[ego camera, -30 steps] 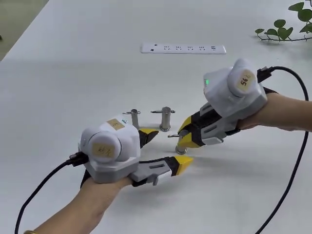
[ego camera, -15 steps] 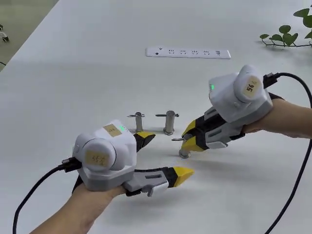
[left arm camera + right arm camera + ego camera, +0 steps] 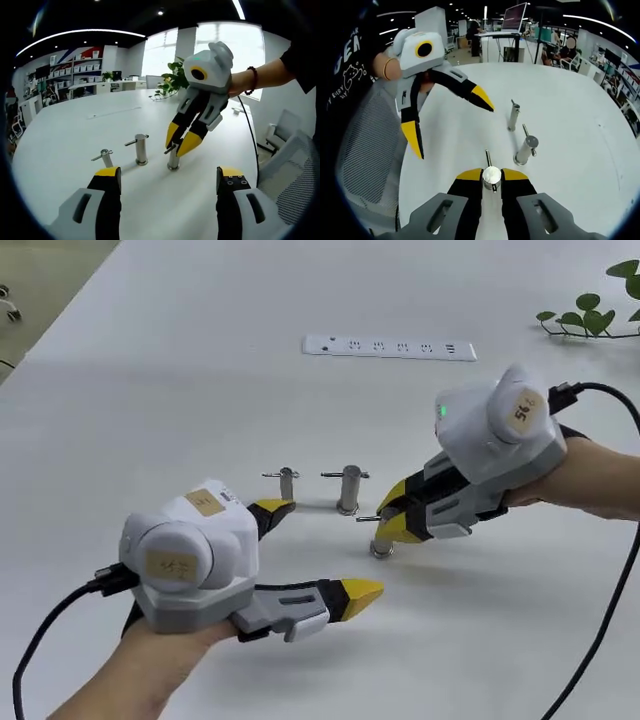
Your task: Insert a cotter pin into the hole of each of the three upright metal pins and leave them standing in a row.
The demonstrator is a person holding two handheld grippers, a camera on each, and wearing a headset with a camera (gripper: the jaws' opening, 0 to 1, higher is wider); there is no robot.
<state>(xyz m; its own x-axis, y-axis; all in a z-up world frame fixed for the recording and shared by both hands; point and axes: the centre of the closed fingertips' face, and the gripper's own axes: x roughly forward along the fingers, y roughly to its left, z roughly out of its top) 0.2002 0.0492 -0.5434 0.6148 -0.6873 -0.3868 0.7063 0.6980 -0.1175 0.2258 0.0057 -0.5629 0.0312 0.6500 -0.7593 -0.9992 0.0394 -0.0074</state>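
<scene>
The left gripper (image 3: 320, 550) hovers over the near side of the desk (image 3: 180, 390), its fingers wide apart and empty. Past it, mid-desk, the left pin (image 3: 288, 484) and middle pin (image 3: 349, 492) stand upright, each with a cotter pin (image 3: 336, 474) through its top. The right gripper (image 3: 390, 515) has its fingers clamped on the third pin (image 3: 381, 546), which stands just right of them.

A long white power strip (image 3: 390, 347) lies flat on the far part of the broad white tabletop (image 3: 180, 390), with a trailing green leafy plant (image 3: 592, 312) off to its right. In the right gripper view, a grey mesh office chair (image 3: 367, 145) stands just beside the table, and a dark monitor on a stand (image 3: 514, 17) rises beyond it.
</scene>
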